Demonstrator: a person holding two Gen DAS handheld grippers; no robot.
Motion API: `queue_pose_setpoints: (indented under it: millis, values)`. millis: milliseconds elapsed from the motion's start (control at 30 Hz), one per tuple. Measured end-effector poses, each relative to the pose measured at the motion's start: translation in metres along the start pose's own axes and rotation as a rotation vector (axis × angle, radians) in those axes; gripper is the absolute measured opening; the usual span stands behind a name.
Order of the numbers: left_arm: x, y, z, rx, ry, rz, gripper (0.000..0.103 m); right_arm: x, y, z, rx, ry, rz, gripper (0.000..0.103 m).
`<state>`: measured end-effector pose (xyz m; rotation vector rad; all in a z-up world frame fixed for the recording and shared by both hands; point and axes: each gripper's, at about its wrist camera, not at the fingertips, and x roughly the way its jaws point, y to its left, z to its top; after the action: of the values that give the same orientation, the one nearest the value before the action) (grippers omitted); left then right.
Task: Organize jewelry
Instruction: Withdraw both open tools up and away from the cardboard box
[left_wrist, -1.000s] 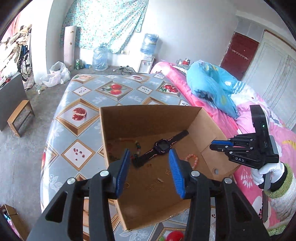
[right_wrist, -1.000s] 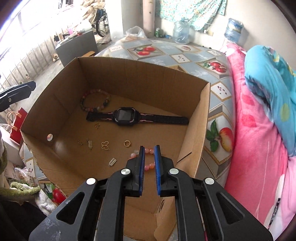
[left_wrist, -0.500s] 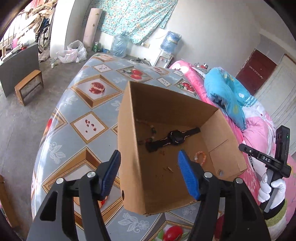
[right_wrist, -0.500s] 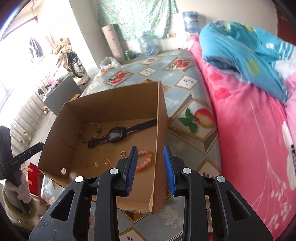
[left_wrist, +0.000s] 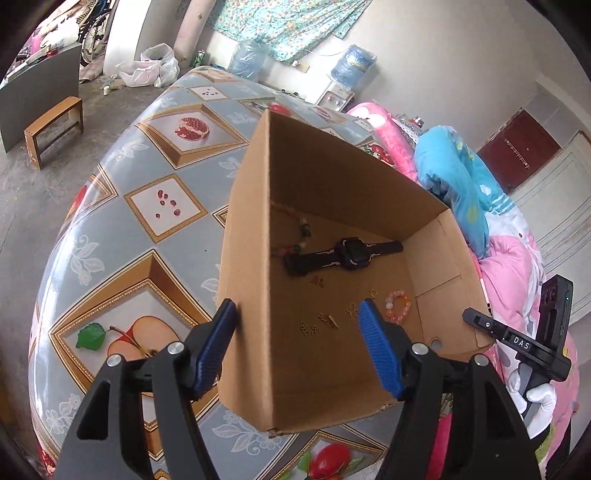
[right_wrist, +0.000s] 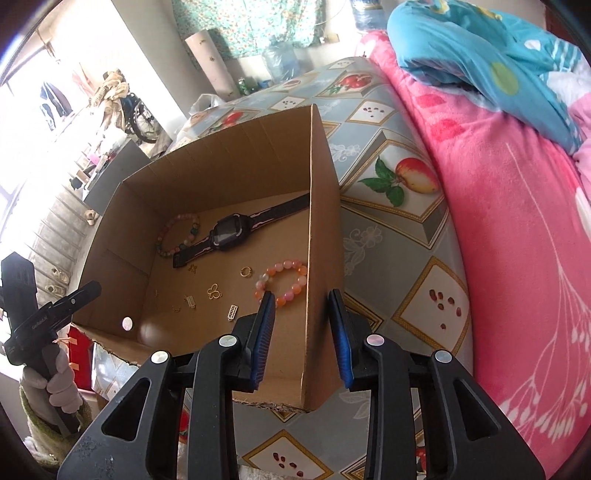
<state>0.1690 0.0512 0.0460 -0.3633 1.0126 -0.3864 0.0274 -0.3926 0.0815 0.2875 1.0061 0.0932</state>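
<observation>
So the whole thing hinges on the cardboard box (left_wrist: 332, 206) sitting on the worktop (left_wrist: 122, 240) with the fruit-pattern cover, and both grippers are straddling its walls rather than reaching for anything inside.

The left gripper (left_wrist: 297, 349) has its jaws spread wide, and they've just been opening further. One blue pad sits outside the box's left wall, the other hangs over the box floor, so the wall edge runs up between them. No pad is pressing on the cardboard.

The right gripper (right_wrist: 303, 334) is doing the mirror image on the opposite wall: jaws parted a fair bit, also just been opening, one pad inside the box and one outside, wall between them, not clamped as far as I can see.

Inside the box: a black smartwatch (right_wrist: 231, 232) lies flat towards the far wall, its strap running roughly wall to wall. A multicolour bead bracelet (right_wrist: 179, 236) sits at its left-wall end. The pink-orange bead bracelet (right_wrist: 282, 278) lies right against the right wall, just ahead of the right gripper's inner pad, so that hand is clearly the nearer one for it. A gold ring (right_wrist: 246, 272) and small gold charms (right_wrist: 213, 291) are scattered mid-floor, closer to the near wall.

My guess is the box gets gripped by both walls next.
</observation>
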Motion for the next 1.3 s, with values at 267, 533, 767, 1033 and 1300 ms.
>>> queue_pose_setpoints:
  millis: [267,533,767,1033,1300]
  values:
    - [-0.015,-0.001,-0.017,0.011,0.002,0.014,0.067,-0.011,0.003,-0.02,0.014,-0.006,-0.008,0.03]
    - [-0.027,-0.002,-0.034,0.013,-0.011,0.009,0.067,-0.022,0.008,-0.038,0.013,-0.029,-0.02,0.031]
    - [-0.024,-0.004,-0.04,0.03,-0.014,0.017,0.068,-0.018,0.003,-0.045,0.046,-0.048,-0.011,0.033]
    - [-0.044,-0.011,-0.046,0.106,-0.146,0.1,0.07,-0.026,0.011,-0.056,0.027,-0.115,-0.074,0.042]
    - [-0.094,-0.023,-0.061,0.165,-0.311,0.159,0.082,-0.062,0.016,-0.067,0.021,-0.271,-0.156,0.057]
